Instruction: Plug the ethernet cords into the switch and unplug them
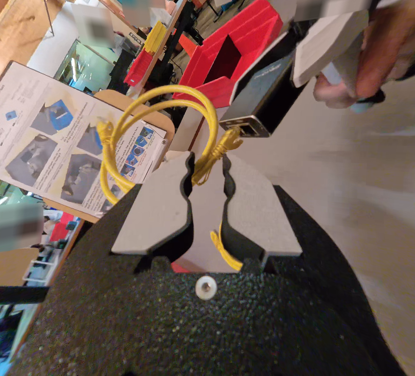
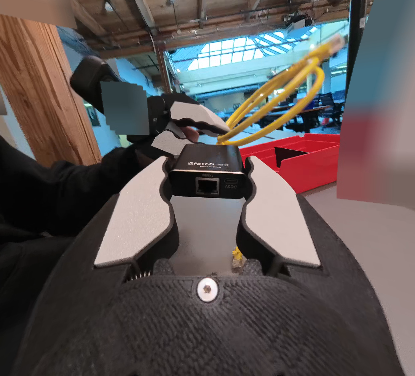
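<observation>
My right gripper is shut on a small black switch and holds it above the table; a single port and a small power socket face its camera. In the left wrist view the switch shows with the right gripper behind it. My left gripper is shut on the boot of a looped yellow ethernet cord. Its plug is at a port on the switch's far face; I cannot tell how deep it sits. The cord's free end hangs in the air.
A red bin stands on the grey table behind the switch. A second yellow cord lies on the table below the grippers. A picture sheet on a board stands at the left. A person's hand holds the right gripper. The grippers' ends are close to 5 cm from one another.
</observation>
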`<move>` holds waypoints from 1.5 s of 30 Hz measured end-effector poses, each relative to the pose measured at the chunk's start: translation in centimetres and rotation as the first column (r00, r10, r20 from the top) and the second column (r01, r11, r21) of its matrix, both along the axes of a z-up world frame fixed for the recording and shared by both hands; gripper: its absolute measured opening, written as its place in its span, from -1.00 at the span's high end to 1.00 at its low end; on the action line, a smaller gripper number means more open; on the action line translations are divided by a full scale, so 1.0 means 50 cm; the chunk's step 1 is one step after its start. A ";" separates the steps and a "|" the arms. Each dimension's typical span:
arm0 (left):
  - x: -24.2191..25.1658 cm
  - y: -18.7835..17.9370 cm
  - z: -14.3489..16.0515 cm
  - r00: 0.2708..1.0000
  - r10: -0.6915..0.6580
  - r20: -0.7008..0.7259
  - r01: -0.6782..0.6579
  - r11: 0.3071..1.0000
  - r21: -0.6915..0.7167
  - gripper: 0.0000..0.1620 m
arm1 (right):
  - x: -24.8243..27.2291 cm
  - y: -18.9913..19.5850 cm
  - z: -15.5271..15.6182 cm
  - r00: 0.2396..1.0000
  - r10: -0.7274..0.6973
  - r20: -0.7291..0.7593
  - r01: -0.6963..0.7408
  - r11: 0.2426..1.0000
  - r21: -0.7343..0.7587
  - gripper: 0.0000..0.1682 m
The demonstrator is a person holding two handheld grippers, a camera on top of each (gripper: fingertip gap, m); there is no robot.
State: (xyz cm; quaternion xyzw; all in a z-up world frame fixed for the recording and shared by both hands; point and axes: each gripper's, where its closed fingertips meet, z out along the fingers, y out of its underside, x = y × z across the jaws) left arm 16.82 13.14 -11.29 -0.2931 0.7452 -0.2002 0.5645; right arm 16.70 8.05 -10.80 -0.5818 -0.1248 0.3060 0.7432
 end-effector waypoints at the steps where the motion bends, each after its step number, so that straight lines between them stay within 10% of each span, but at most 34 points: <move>1: 0.005 -0.004 -0.002 1.000 -0.003 0.016 0.004 0.998 -0.057 0.69 | 0.007 -0.004 -0.003 0.999 0.018 -0.029 -0.017 1.000 0.023 0.24; 13: -0.050 -0.025 0.009 0.971 0.122 0.205 0.021 0.813 -0.582 0.46 | 0.051 -0.027 -0.001 0.994 0.016 -0.112 -0.005 0.995 0.097 0.23; 23: -0.049 -0.144 -0.024 0.969 -0.210 0.132 0.140 0.023 -0.990 0.25 | -0.042 -0.024 -0.005 0.979 0.025 0.203 -0.050 0.992 0.118 0.23; 45: -0.016 -0.098 -0.057 0.983 -0.087 0.164 0.124 -0.352 -0.928 0.70 | -0.033 -0.004 -0.054 0.959 -0.012 0.282 0.003 0.999 0.034 0.27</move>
